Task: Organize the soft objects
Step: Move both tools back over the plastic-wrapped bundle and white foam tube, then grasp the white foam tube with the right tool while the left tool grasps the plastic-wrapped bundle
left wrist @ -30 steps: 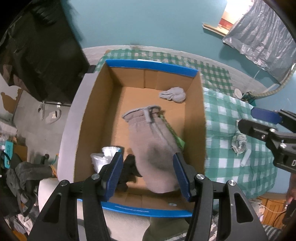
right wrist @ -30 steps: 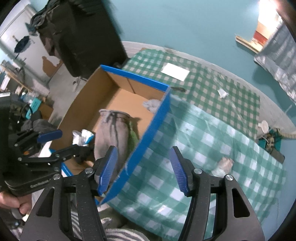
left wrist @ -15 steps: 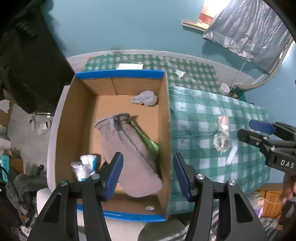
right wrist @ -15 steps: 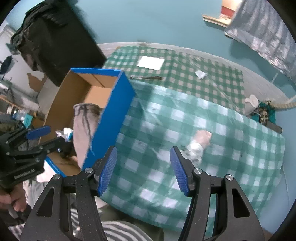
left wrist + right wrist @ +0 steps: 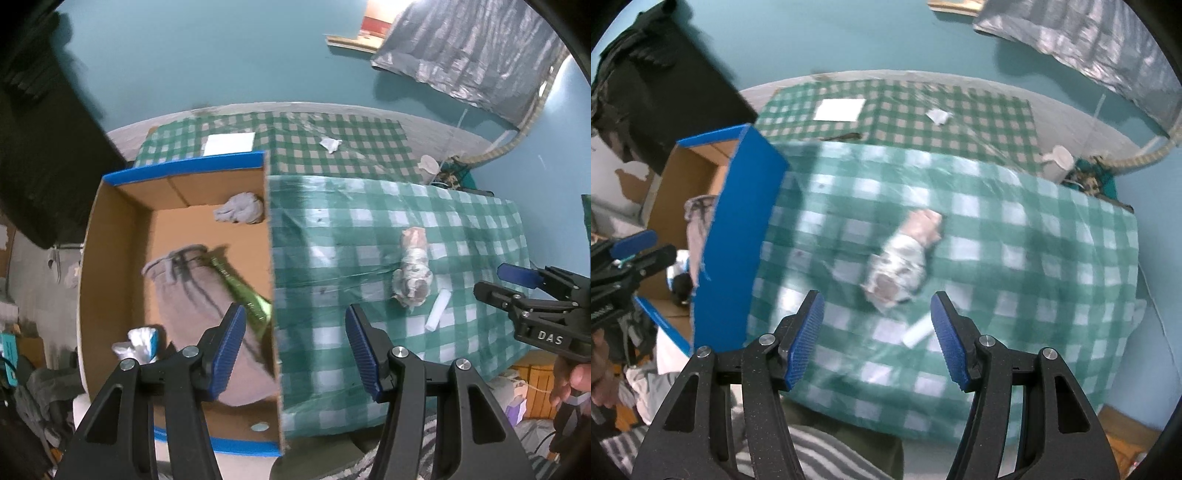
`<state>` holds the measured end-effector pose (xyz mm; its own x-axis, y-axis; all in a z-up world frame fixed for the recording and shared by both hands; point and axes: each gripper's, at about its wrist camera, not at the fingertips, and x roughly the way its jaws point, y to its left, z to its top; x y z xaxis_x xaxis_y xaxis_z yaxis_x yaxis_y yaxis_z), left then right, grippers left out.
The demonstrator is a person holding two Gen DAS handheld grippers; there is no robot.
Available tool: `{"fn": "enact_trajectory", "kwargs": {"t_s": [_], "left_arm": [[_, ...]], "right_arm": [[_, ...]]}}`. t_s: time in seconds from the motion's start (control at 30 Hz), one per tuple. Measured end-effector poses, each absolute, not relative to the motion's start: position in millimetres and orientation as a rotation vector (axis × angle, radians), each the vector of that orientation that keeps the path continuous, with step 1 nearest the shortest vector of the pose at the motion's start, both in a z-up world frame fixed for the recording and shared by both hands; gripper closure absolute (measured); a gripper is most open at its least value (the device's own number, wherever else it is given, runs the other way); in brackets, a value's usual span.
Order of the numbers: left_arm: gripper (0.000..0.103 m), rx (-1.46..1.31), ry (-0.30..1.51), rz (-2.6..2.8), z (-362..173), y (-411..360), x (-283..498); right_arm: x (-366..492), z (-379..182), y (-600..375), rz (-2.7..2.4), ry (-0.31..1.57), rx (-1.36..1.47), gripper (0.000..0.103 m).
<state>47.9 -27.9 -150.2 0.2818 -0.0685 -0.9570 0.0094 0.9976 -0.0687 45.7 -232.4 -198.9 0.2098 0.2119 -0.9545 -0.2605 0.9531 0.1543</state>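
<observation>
A cardboard box (image 5: 177,192) with blue rims stands at the table's left edge; it also shows in the right wrist view (image 5: 735,229). Inside lie a grey cloth (image 5: 199,295), a green packet (image 5: 243,291), a small grey rag (image 5: 240,208) and a white bundle (image 5: 142,341). A crumpled pale soft item (image 5: 413,271) lies on the green checked cloth; in the right wrist view (image 5: 905,258) it lies just beyond my open right gripper (image 5: 877,334). My left gripper (image 5: 295,347) is open and empty above the box's right wall.
A white tube (image 5: 918,334) lies beside the soft item. A white paper sheet (image 5: 840,109), a paper scrap (image 5: 938,116) and a white cup (image 5: 1058,157) sit farther back. A dark cabinet (image 5: 44,140) stands left of the box.
Both grippers have swung right, away from the box interior and over the checked cloth. The right gripper now faces the pale soft item. Both stay open and empty.
</observation>
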Motion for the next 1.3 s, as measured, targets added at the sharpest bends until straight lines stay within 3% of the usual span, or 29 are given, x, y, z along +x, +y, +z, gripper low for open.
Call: {"fn": "enact_trajectory", "kwargs": {"t_s": [0.5, 1.0, 1.07, 1.13, 1.2, 1.27, 1.3], "left_arm": [[0.046, 0.074, 1.332, -0.129, -182.0, -86.4, 69.6], [0.046, 0.154, 1.393, -0.188, -219.9, -119.8, 77.6], [0.046, 0.152, 1.4, -0.193, -224.1, -121.6, 79.1], [0.046, 0.146, 1.412, -0.194, -228.6, -122.9, 81.0], [0.046, 0.133, 1.424, -0.197, -232.1, -123.2, 83.4], [0.046, 0.115, 1.435, -0.199, -235.1, -123.8, 86.4], [0.046, 0.101, 1.441, -0.205, -236.7, -124.8, 87.9]], "right_arm": [[54.3, -284.9, -279.1, 0.205, 1.484, 0.041, 0.042], [59.4, -332.0, -263.3, 0.161, 1.555, 0.016, 0.043], [58.2, -334.4, -261.9, 0.156, 1.55, 0.011, 0.048], [58.3, -337.2, -260.0, 0.161, 1.551, -0.005, 0.066], [54.2, -337.0, -258.1, 0.171, 1.533, -0.034, 0.07], [51.4, -335.2, -254.2, 0.202, 1.524, -0.05, 0.086], [49.9, -333.7, -253.4, 0.207, 1.52, -0.051, 0.089]]}}
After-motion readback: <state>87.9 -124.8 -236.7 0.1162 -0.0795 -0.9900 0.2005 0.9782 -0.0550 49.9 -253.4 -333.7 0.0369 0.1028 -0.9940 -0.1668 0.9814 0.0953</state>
